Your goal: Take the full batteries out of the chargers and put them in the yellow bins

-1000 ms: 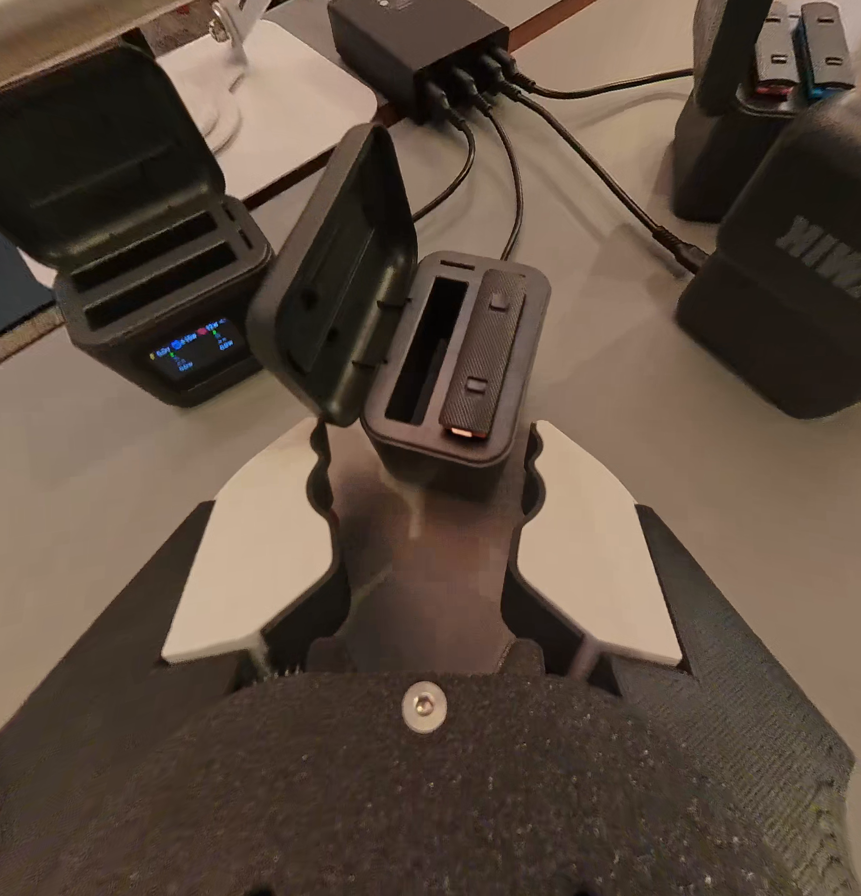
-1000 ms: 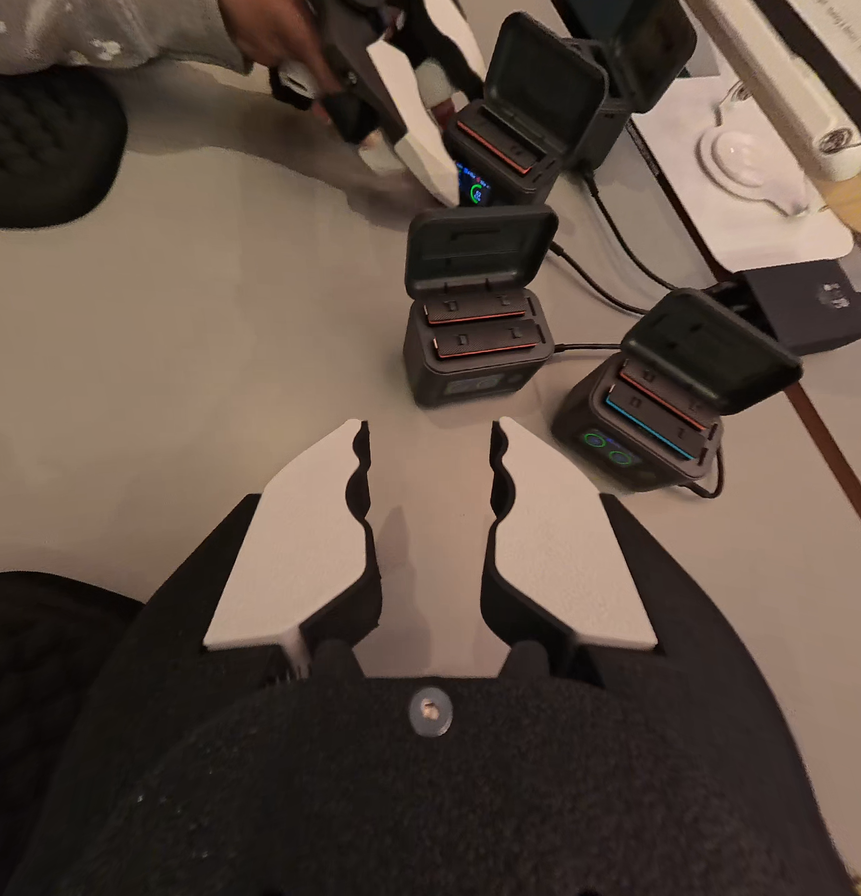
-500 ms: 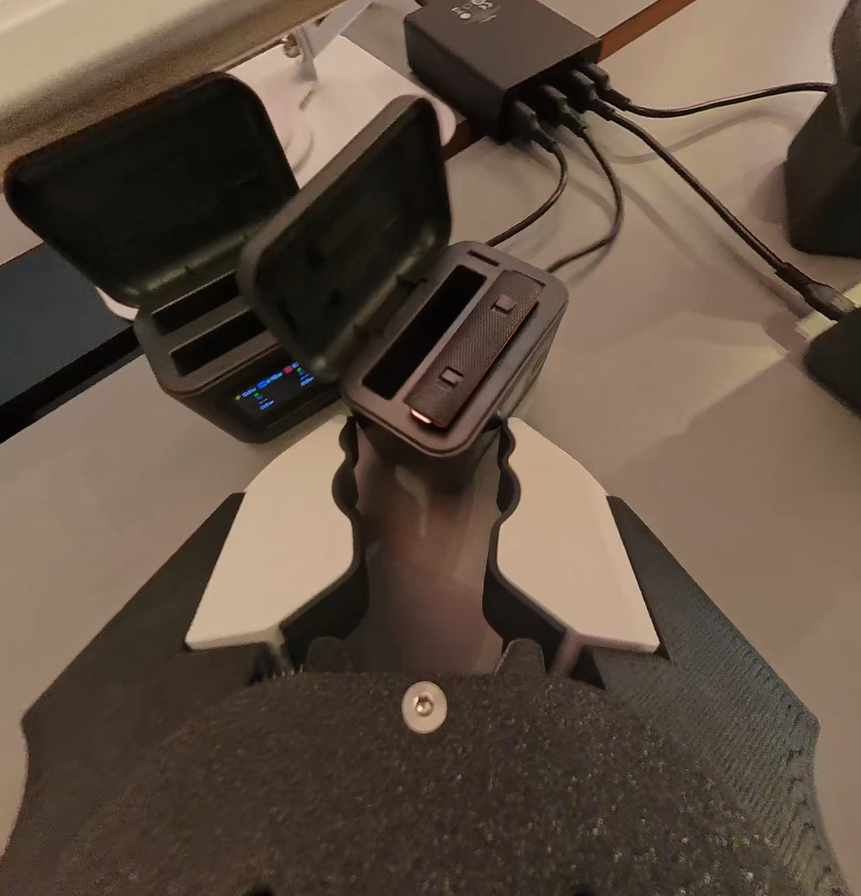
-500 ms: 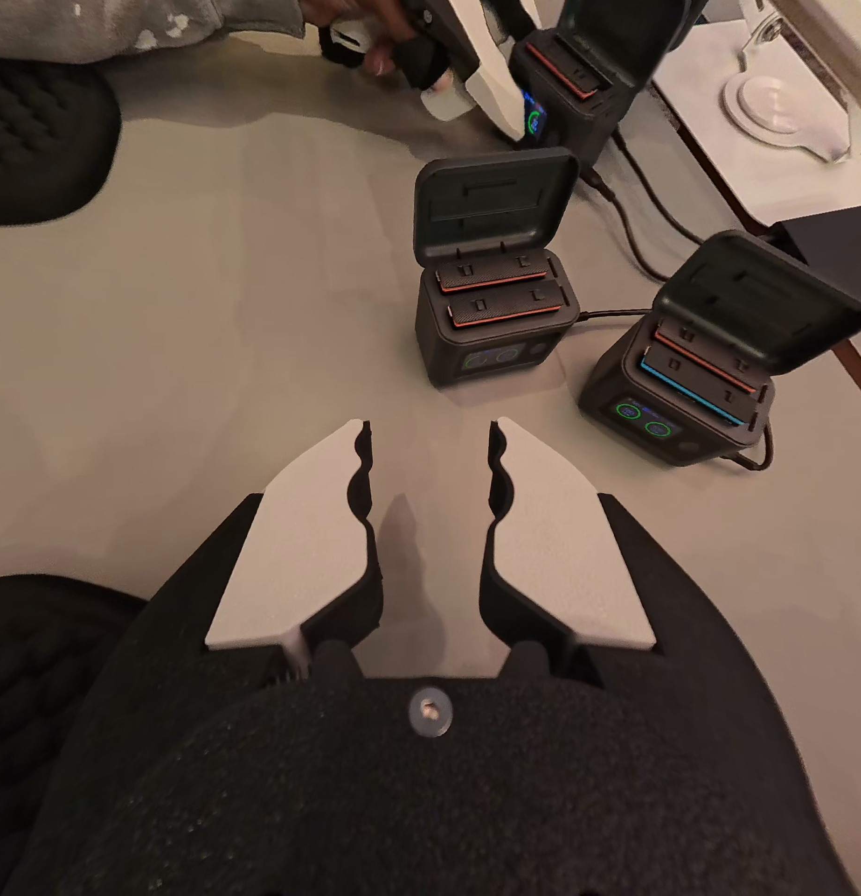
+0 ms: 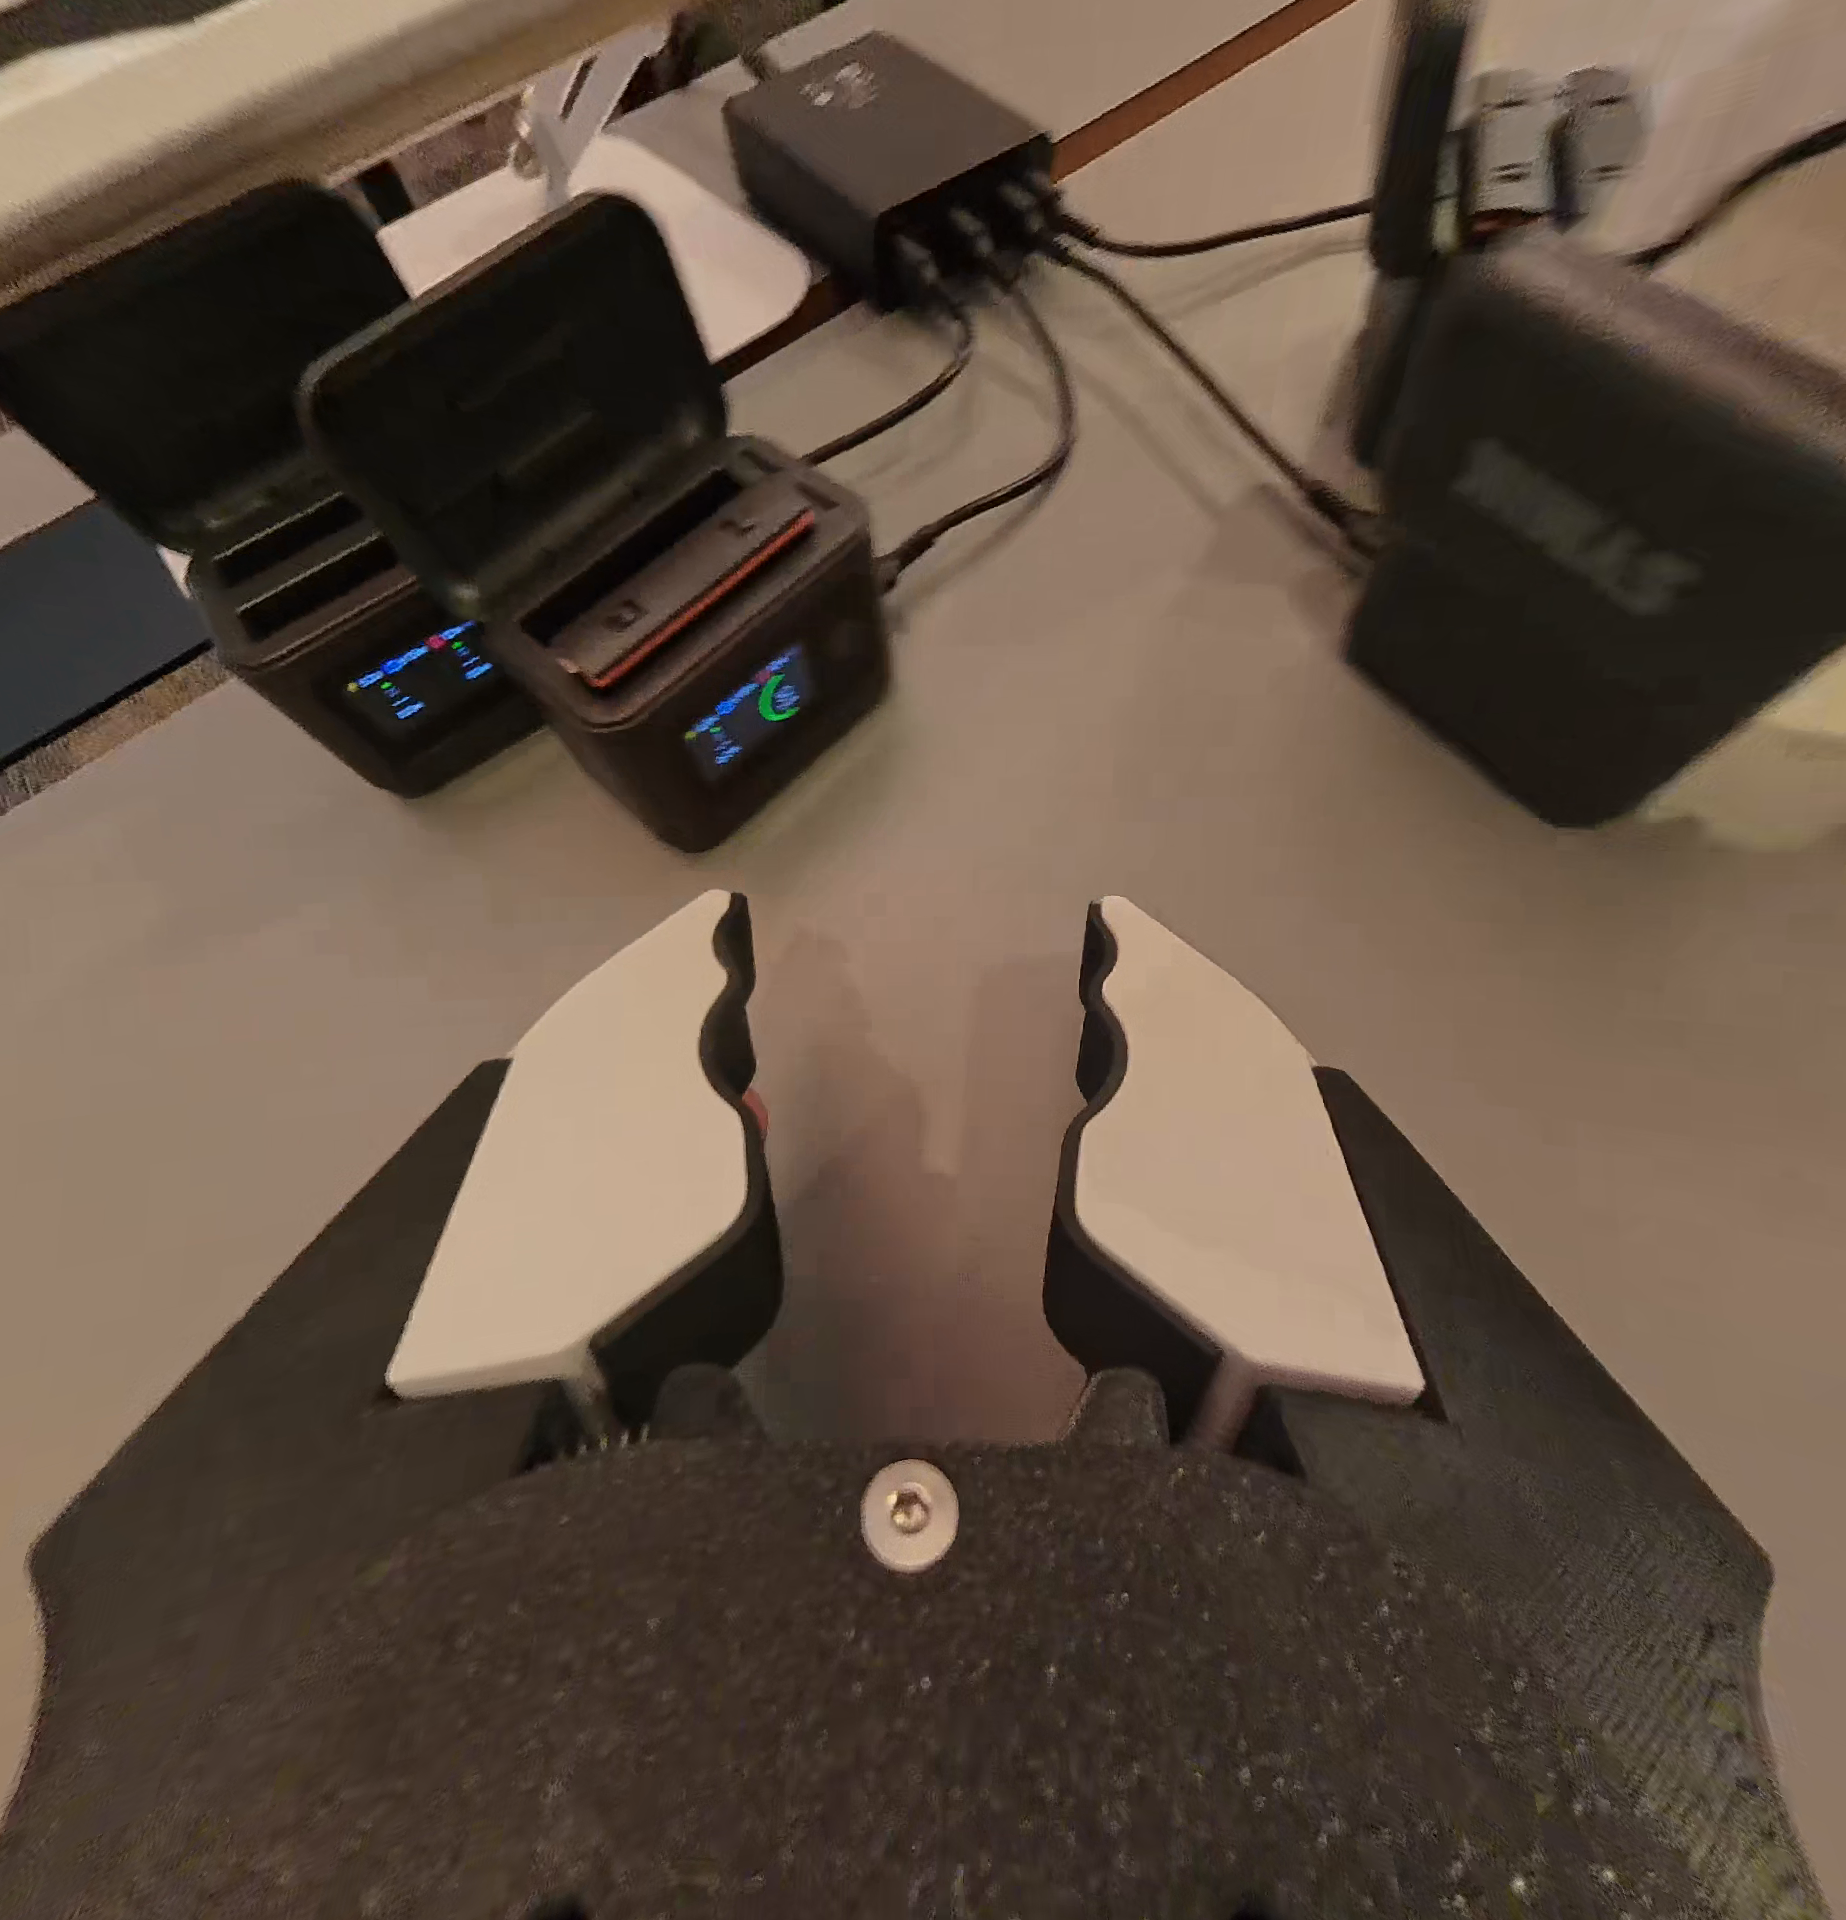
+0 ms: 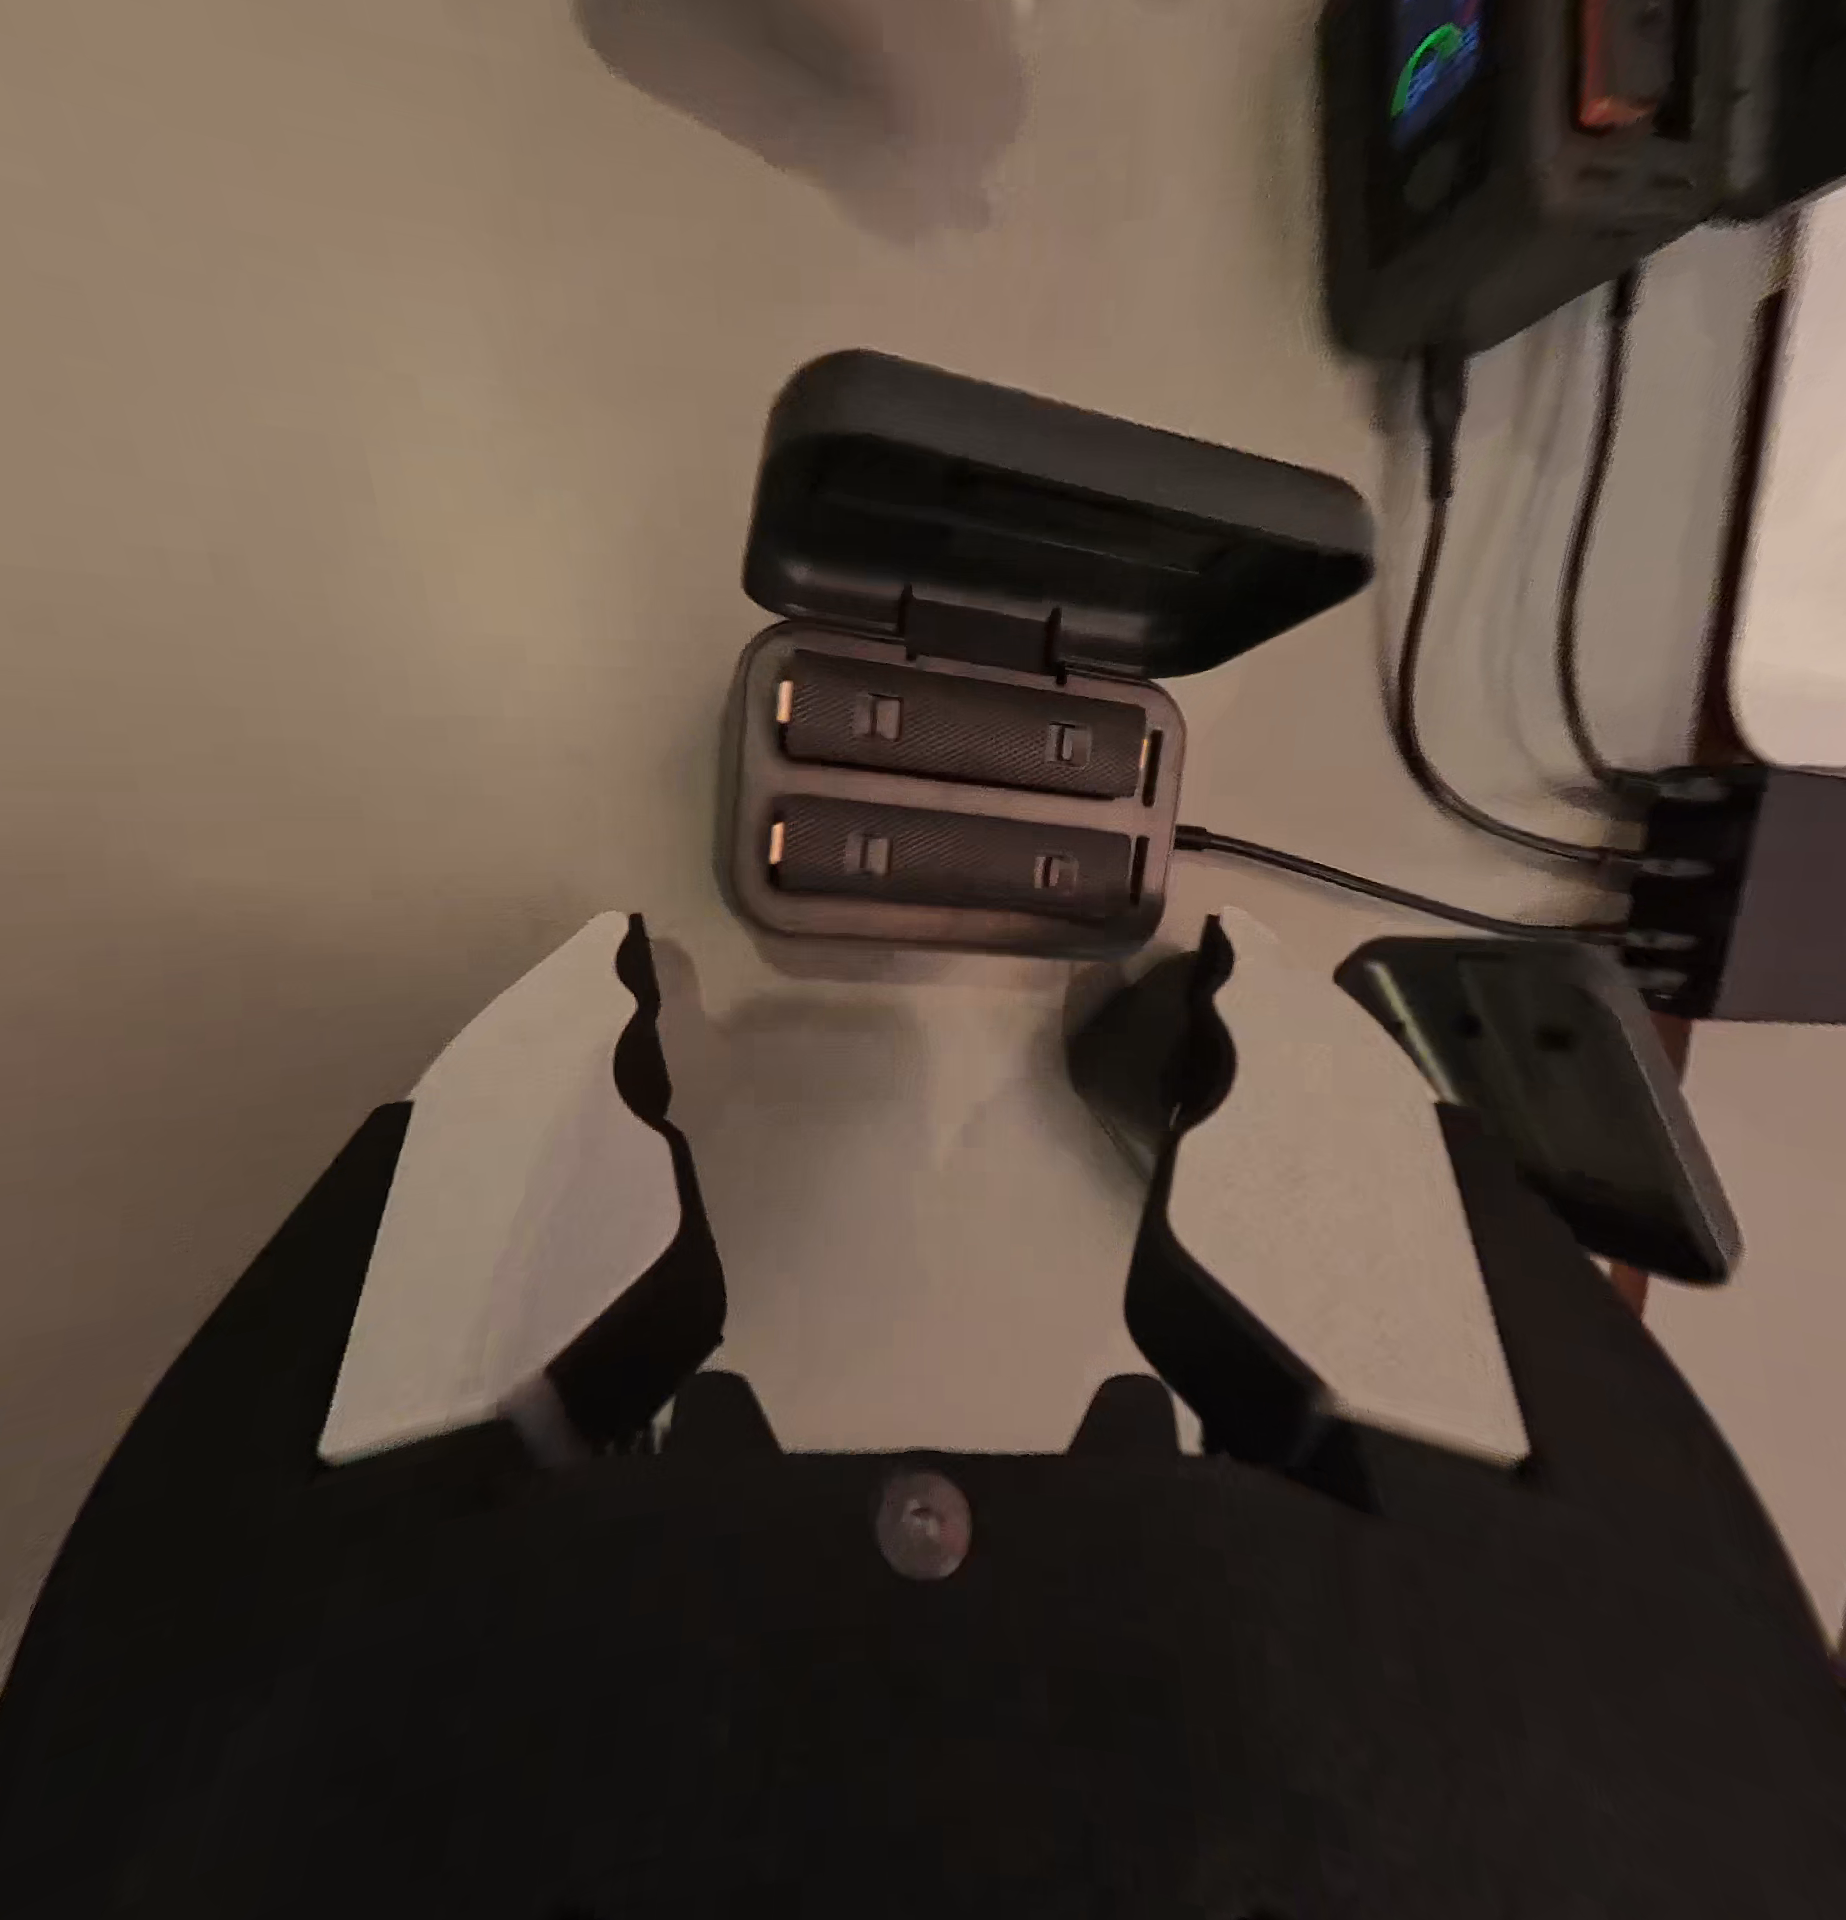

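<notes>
Left wrist view: two open chargers side by side on the table; nearer one holds one battery in its front slot. Power hub behind them, cables running to it. Right wrist view: charger holds two batteries, lid hinged back.

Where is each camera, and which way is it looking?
Left wrist view: sits on the left gripper, looking forward and down across the table at two open chargers; its own open fingers show.
Right wrist view: sits on the right gripper, looking nearly straight down at an open charger holding two batteries; its own open fingers show.
Shared: the black power hub with its cables.
</notes>
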`<move>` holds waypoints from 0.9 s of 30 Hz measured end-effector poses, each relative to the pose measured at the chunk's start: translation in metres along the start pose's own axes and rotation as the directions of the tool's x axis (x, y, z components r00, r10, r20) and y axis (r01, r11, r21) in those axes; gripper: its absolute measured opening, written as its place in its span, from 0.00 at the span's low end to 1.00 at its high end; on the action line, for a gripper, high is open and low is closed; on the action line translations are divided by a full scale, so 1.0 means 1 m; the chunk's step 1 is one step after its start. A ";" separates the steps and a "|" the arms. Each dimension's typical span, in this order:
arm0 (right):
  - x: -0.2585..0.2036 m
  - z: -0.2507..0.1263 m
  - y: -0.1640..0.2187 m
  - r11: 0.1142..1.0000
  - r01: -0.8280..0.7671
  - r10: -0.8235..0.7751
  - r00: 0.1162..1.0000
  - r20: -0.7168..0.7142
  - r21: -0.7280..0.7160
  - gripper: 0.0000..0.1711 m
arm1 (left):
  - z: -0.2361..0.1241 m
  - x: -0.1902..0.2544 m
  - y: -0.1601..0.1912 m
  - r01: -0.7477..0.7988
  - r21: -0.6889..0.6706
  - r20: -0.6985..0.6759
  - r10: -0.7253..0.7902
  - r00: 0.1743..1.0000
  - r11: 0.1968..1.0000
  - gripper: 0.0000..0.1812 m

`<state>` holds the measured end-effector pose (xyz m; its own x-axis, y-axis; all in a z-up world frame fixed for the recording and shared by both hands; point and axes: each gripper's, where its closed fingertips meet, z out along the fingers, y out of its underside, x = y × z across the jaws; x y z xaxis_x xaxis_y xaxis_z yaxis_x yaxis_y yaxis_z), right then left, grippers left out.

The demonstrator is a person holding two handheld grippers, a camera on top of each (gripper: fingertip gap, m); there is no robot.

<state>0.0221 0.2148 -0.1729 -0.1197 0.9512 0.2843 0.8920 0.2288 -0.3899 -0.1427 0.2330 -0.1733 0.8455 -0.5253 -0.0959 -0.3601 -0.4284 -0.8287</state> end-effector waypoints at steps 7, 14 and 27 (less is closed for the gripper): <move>0.006 0.027 -0.005 0.990 -0.067 0.076 0.995 0.063 -0.123 0.54 | -0.035 0.034 -0.003 -0.035 0.082 -0.005 0.035 0.999 0.996 0.31; 0.015 0.037 -0.026 0.877 -0.470 0.463 0.883 -0.081 -0.104 0.53 | -0.041 0.030 0.010 0.031 0.094 -0.015 -0.030 0.999 0.995 0.30; 0.037 0.067 -0.082 0.665 -0.747 0.745 0.664 -0.060 -0.012 0.59 | -0.027 0.048 0.024 0.005 0.025 -0.058 -0.004 0.998 1.000 0.33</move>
<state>-0.0849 0.2456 -0.1894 0.6112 0.7899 -0.0493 0.6875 -0.5608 -0.4613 -0.1213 0.1774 -0.1826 0.8225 -0.5656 -0.0603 -0.3457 -0.4128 -0.8427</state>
